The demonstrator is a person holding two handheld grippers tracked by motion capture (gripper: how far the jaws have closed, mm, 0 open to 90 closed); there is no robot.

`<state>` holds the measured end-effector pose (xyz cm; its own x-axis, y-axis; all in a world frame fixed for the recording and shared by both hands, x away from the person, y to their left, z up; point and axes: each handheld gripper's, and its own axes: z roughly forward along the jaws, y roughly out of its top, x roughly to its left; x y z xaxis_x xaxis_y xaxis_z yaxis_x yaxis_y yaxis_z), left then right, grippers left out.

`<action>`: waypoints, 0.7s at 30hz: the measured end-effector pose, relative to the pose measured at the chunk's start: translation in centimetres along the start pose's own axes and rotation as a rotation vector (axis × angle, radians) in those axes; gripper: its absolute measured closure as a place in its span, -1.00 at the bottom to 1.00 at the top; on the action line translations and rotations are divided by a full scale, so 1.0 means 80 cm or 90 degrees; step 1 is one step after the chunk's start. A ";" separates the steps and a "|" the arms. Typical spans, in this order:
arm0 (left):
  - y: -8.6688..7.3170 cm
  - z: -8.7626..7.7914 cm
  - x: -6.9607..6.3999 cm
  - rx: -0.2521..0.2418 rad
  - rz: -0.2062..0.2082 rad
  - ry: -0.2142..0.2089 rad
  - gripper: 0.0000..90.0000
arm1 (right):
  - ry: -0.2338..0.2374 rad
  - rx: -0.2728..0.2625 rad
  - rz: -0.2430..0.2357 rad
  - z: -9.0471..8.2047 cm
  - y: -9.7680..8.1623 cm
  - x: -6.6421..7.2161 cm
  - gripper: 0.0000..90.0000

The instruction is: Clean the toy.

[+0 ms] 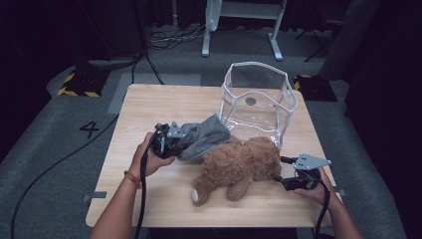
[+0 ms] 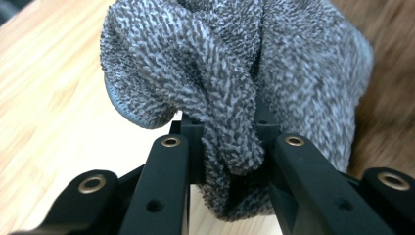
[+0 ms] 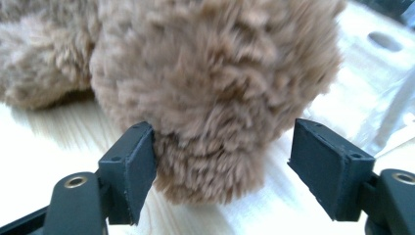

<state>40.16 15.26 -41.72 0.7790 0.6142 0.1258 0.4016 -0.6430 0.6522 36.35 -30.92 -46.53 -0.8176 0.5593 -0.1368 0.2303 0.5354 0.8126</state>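
Left gripper point(image 1: 175, 141) pinches the grey towel point(image 1: 204, 135) at mid-bench – beside the teddy bear point(image 1: 239, 167); right gripper point(image 1: 279, 169), jaws spread, straddles the bear near the right edge – one pad touching fur

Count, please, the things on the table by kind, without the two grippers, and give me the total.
Grey towel: 1
Brown plush bear: 1
Clear plastic bag with white trim: 1
Total: 3
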 end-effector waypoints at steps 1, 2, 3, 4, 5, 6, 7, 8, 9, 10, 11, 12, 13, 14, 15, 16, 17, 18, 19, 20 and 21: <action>-0.009 -0.001 -0.002 0.003 -0.004 0.003 0.67 | -0.005 -0.010 0.002 -0.002 0.002 0.001 -0.43; -0.018 0.000 -0.005 0.004 -0.010 0.003 0.67 | -0.005 -0.019 0.001 -0.005 0.004 0.001 -0.45; -0.028 -0.001 -0.009 0.014 -0.009 0.002 0.67 | -0.003 -0.024 -0.001 -0.008 0.006 0.001 -0.46; -0.033 -0.001 -0.012 0.021 -0.005 0.007 0.67 | -0.001 -0.030 -0.005 -0.010 0.009 0.002 -0.48; -0.039 -0.002 -0.015 0.030 -0.003 0.015 0.67 | -0.004 -0.034 -0.007 -0.012 0.011 0.003 -0.48; -0.044 -0.003 -0.017 0.032 -0.002 0.015 0.67 | -0.005 -0.037 -0.009 -0.013 0.013 0.003 -0.49; -0.049 -0.004 -0.018 0.036 -0.004 0.015 0.67 | -0.003 -0.042 -0.013 -0.015 0.015 0.004 -0.49; -0.054 -0.005 -0.021 0.039 -0.006 0.019 0.67 | -0.003 -0.046 -0.015 -0.017 0.017 0.004 -0.50; -0.059 -0.007 -0.022 0.038 -0.011 0.014 0.67 | -0.005 -0.049 -0.016 -0.018 0.019 0.003 -0.50; -0.063 -0.007 -0.025 0.037 -0.015 0.008 0.67 | -0.004 -0.053 -0.014 -0.019 0.020 0.003 -0.50; -0.067 -0.006 -0.028 0.044 -0.013 0.010 0.67 | -0.004 -0.057 -0.014 -0.021 0.022 0.002 -0.50; -0.073 -0.004 -0.033 0.058 -0.004 0.022 0.67 | -0.007 -0.061 -0.014 -0.023 0.023 0.001 -0.50; -0.077 -0.002 -0.035 0.068 -0.001 0.026 0.67 | -0.007 -0.066 -0.011 -0.025 0.024 0.000 -0.50; -0.082 0.000 -0.036 0.076 -0.001 0.026 0.67 | -0.006 -0.069 -0.009 -0.027 0.025 0.000 -0.50; -0.088 0.001 -0.036 0.078 -0.008 0.025 0.67 | -0.009 -0.073 -0.009 -0.029 0.027 -0.001 -0.50; -0.094 0.002 -0.036 0.079 -0.018 0.022 0.67 | -0.013 -0.078 -0.010 -0.031 0.028 -0.001 -0.50; -0.101 0.002 -0.034 0.079 -0.029 0.014 0.67 | -0.010 -0.083 -0.009 -0.033 0.030 -0.001 -0.50; -0.108 0.003 -0.033 0.074 -0.042 0.014 0.67 | -0.010 -0.085 -0.011 -0.036 0.033 -0.001 -0.50; -0.114 0.002 -0.032 0.065 -0.053 0.014 0.67 | -0.017 -0.086 -0.014 -0.037 0.035 0.000 -0.50; -0.118 0.000 -0.031 0.054 -0.065 0.008 0.67 | -0.018 -0.086 -0.017 -0.039 0.038 0.001 -0.50; -0.121 -0.001 -0.030 0.047 -0.072 0.008 0.67 | -0.015 -0.089 -0.023 -0.040 0.042 0.002 -0.50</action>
<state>34.32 20.04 -48.27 0.7208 0.6901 0.0647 0.5209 -0.6008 0.6064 35.34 -31.06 -42.02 -0.8112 0.5567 -0.1791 0.1236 0.4625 0.8780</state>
